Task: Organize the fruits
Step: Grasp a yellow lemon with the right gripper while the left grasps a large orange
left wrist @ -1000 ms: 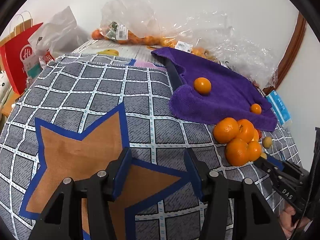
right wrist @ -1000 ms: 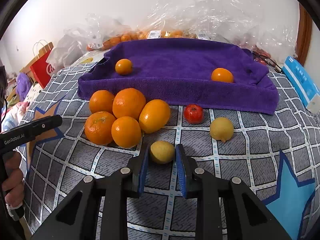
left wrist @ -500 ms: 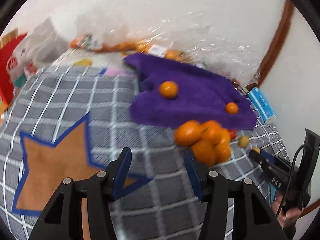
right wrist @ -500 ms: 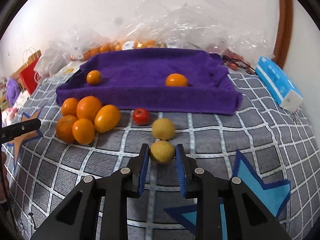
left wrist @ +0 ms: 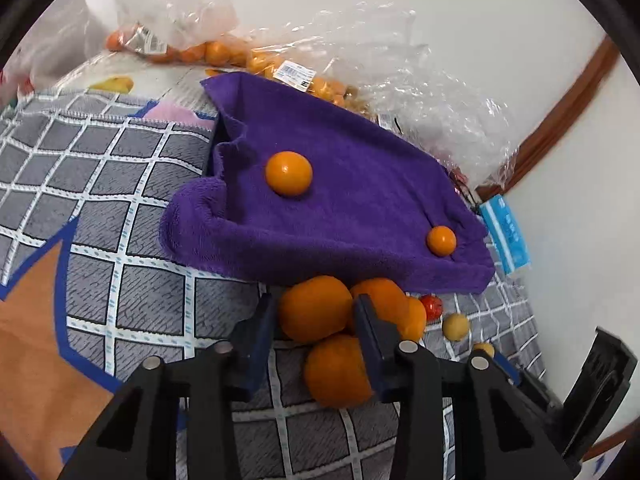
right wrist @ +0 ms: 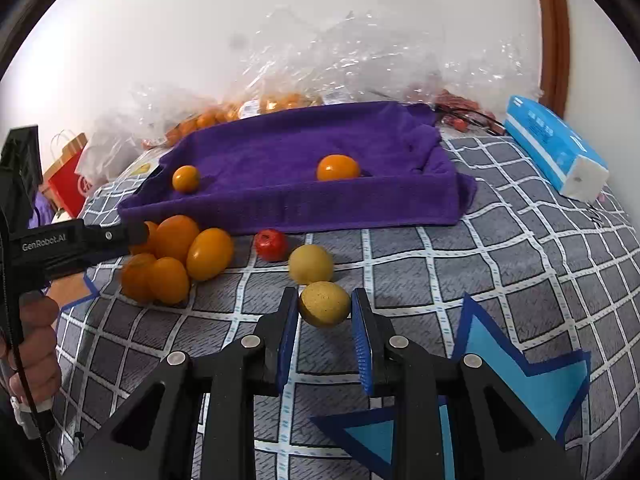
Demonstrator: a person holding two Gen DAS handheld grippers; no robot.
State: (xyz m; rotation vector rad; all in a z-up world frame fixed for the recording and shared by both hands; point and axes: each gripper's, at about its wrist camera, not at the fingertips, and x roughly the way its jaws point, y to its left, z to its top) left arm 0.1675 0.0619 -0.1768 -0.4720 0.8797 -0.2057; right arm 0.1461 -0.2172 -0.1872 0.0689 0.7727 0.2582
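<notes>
A purple towel [left wrist: 344, 184] [right wrist: 320, 176] lies on the grey checked cloth with two small oranges [left wrist: 289, 173] [left wrist: 441, 241] on it. A pile of oranges [right wrist: 176, 260] sits in front of it. My left gripper [left wrist: 316, 320] is open, its fingers either side of one orange [left wrist: 314, 308] of the pile. My right gripper [right wrist: 325, 308] is shut on a yellow-green fruit [right wrist: 325, 303] just above the cloth. A second yellow fruit [right wrist: 311, 263] and a small red fruit [right wrist: 271, 245] lie just beyond it.
Clear plastic bags of oranges [left wrist: 280, 68] lie behind the towel by the wall. A blue tissue pack [right wrist: 556, 152] lies at the right. A red paper bag [right wrist: 68, 180] stands at the far left.
My left gripper has swung right and moved forward to the orange pile, its fingers now around one orange. My right gripper has carried the yellow-green fruit to the right of the pile.
</notes>
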